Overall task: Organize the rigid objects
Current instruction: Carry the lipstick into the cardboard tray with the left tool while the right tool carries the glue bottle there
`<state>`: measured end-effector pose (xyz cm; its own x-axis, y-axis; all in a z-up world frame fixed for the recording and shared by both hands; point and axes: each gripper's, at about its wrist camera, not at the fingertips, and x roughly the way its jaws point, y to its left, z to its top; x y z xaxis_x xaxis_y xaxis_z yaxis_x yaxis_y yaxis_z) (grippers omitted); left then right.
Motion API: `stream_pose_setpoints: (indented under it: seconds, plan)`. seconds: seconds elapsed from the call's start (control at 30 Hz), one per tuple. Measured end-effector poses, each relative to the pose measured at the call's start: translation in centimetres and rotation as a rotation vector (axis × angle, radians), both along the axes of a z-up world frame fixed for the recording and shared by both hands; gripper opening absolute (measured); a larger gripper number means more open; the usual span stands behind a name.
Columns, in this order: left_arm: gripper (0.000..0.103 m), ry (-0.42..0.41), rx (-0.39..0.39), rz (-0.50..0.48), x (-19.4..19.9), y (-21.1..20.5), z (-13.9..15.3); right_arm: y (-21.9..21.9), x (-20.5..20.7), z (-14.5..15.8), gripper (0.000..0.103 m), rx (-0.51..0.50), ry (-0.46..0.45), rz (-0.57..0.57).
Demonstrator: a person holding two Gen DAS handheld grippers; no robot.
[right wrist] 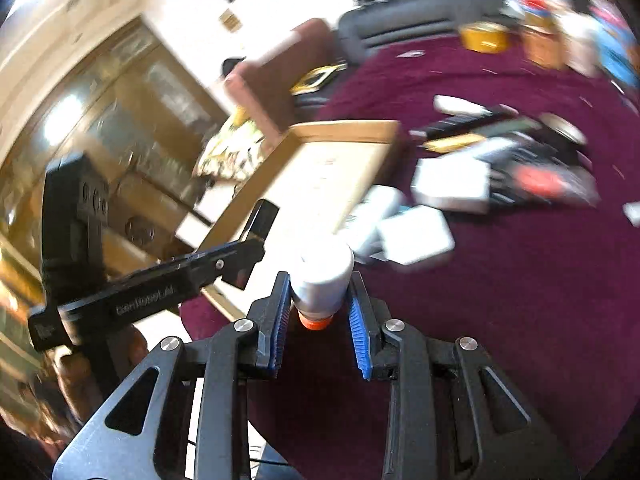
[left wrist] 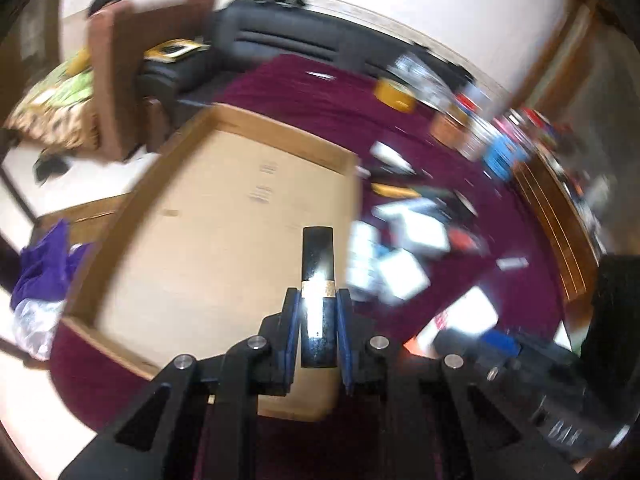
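Maroon tablecloth [left wrist: 320,96], cardboard tray [left wrist: 224,220] on it, both grippers loaded above.

Black tube with gold band [left wrist: 318,280] pinched in left gripper [left wrist: 319,300] over tray's near edge; white bottle with orange cap [right wrist: 322,276] clamped in right gripper [right wrist: 320,300] beside tray (blurred clutter of small boxes [right wrist: 416,236] just right of tray).

Tray and clutter on the cloth
The shallow brown cardboard tray [left wrist: 224,216] lies on the maroon cloth [left wrist: 320,108]; the heap of white and black boxes [left wrist: 404,240] sits just to its right.
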<state>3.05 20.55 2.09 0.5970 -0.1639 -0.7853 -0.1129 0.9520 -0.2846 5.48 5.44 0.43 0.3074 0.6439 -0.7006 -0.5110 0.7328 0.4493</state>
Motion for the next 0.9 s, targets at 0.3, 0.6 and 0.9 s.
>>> stream_pose_setpoints:
  seconds: [0.3, 0.6, 0.9]
  plan:
    - [0.016, 0.069, 0.012, 0.097, 2.3, 5.7, -3.3, 11.3, 1.1, -5.8, 0.028, -0.195, 0.032, 0.157]
    - [0.016, 0.167, 0.040, 0.064, 0.7, 4.8, -6.4, 9.8, -2.1, -5.7, 0.027, -0.333, 0.005, 0.259]
    - [0.016, 0.202, 0.054, -0.009, -3.2, 1.1, -5.6, 4.5, -2.1, -4.9, 0.027, -0.282, 0.101, 0.352]
